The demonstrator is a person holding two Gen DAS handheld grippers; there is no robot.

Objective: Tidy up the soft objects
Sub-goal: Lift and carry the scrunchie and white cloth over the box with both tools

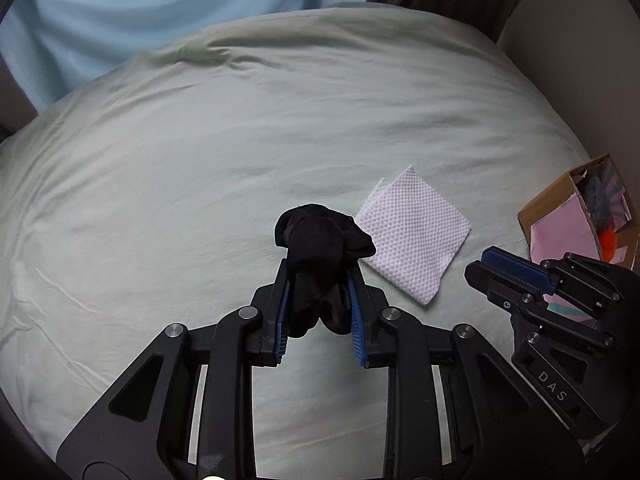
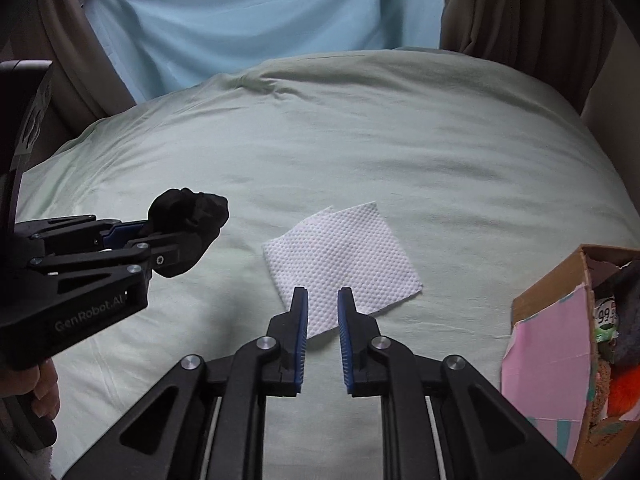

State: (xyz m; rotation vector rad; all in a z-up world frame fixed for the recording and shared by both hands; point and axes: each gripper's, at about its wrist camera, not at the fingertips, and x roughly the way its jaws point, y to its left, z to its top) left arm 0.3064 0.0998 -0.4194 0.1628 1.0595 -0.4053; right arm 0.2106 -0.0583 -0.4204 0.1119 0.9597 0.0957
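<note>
The left gripper [image 1: 320, 276] is pointing steeply down over the bed [image 1: 240, 140], its blue pads clamping a bunched black sock [image 1: 320, 248] that is bulging out past the fingertips and hanging clear of the sheet. In the right wrist view the same tool is reaching in from the left edge, and part of a hand [image 2: 42, 392] is gripping its handle at the lower left. Just right of the sock, a folded white paper towel [image 1: 412, 236] is lying flat on the pale green sheet, one corner pointing toward the camera. The right gripper [image 2: 323, 292] is hanging above the near edge of that towel, tilted downward, its fingers drawn in to their closest with only a narrow slit showing between the pads and nothing caught there; the towel is lying below them, not gripped. Wide open sheet is stretching away behind the towel toward the far edge of the bed, where a light blue curtain [image 2: 260, 20] and a brown curtain [image 2: 520, 8] are hanging. At the right edge a cardboard box [image 2: 548, 292] with a pink panel is sitting on the bed, well apart from the towel, and is being cut off by the frame; its contents, something grey and something orange, are too cramped to identify. The sock's lower folds are hiding between the left pads.
</note>
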